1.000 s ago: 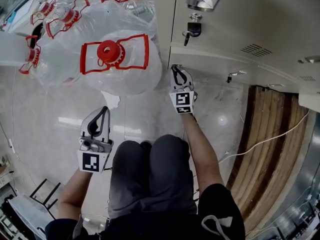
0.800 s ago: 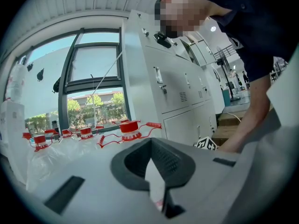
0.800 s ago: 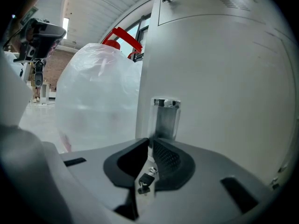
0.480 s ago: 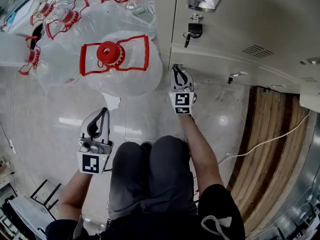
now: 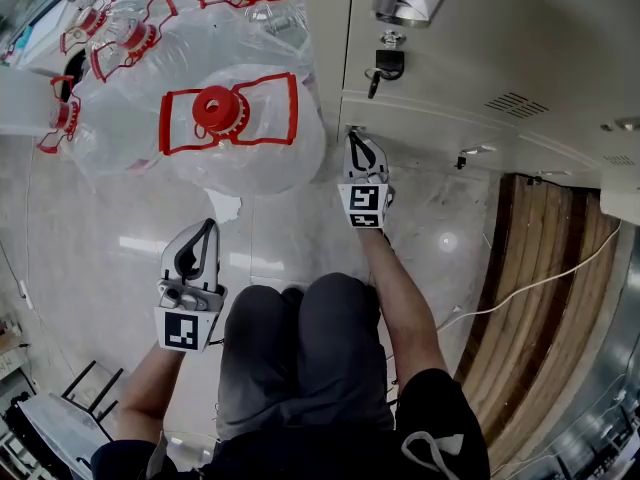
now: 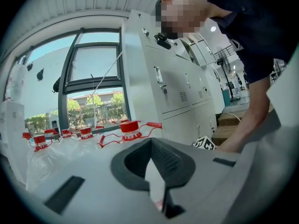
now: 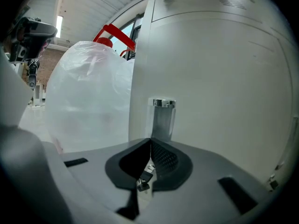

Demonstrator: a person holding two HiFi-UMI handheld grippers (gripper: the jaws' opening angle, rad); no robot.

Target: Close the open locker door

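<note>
Looking steeply down past the person's dark trousers: pale glossy floor, a bank of grey lockers from 12 to 2 o'clock of the head view, and a cluster of clear water jugs with red caps and handles at 10 to 11 o'clock.

The right gripper reaches out at 12 o'clock from the knees. Its tips are at the left edge of the lowest locker door, just beside the nearest jug. In its own view the jaws have just been closing and now meet at the tips, pads together. A small key-like bit of metal shows low in the slit between them (pinched or only seen through the gap, cannot tell). Straight past the tips, at 12 o'clock, a chrome handle stands upright on the door. The door panel fills that view from 12 round to 4 o'clock. Door ajar or flush: cannot tell.

The left gripper hangs at 8 o'clock of the head view, well apart from the lockers, over the floor. Its jaws are together at the tips, with nothing between them.

One door up, a lock has a key in it. A wooden platform lies at 3 o'clock, with a white cable trailing across it.
</note>
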